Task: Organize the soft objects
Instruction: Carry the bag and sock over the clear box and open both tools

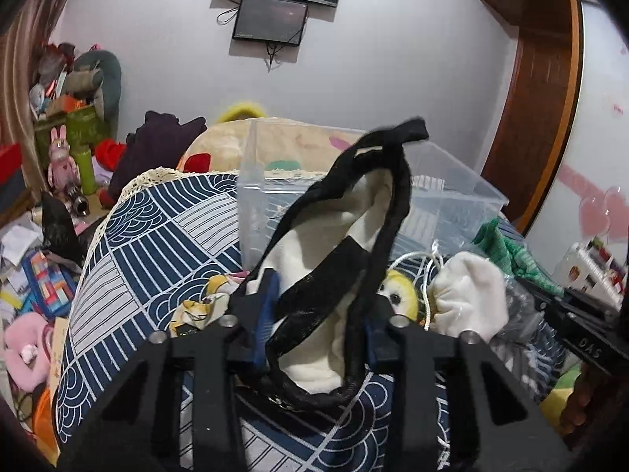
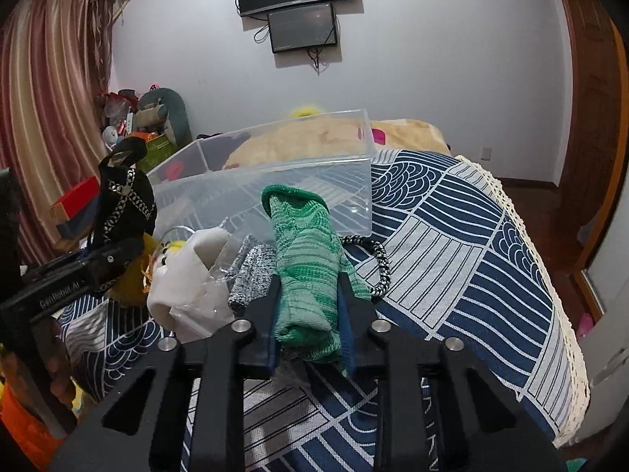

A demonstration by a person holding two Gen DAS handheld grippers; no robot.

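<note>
My left gripper (image 1: 320,310) is shut on a black-edged soft piece with a cream fleece lining (image 1: 346,244), held up above the bed in front of a clear plastic bin (image 1: 452,181). It also shows in the right wrist view (image 2: 125,200) as black fabric with a white pattern. My right gripper (image 2: 310,303) is shut on a green knitted piece (image 2: 306,259), held up before the same bin (image 2: 275,181). A white soft item in plastic wrap (image 2: 184,275), a grey knitted piece (image 2: 251,271) and a yellow plush toy (image 1: 399,291) lie on the bed between the grippers.
The bed has a navy and white patterned cover (image 2: 452,244) with a lace edge. A black-and-white braided cord (image 2: 379,263) lies beside the green piece. A beige blanket (image 2: 314,133) lies behind the bin. Clutter and plush toys (image 1: 63,165) crowd the floor at left. A wooden door (image 1: 534,118) stands at right.
</note>
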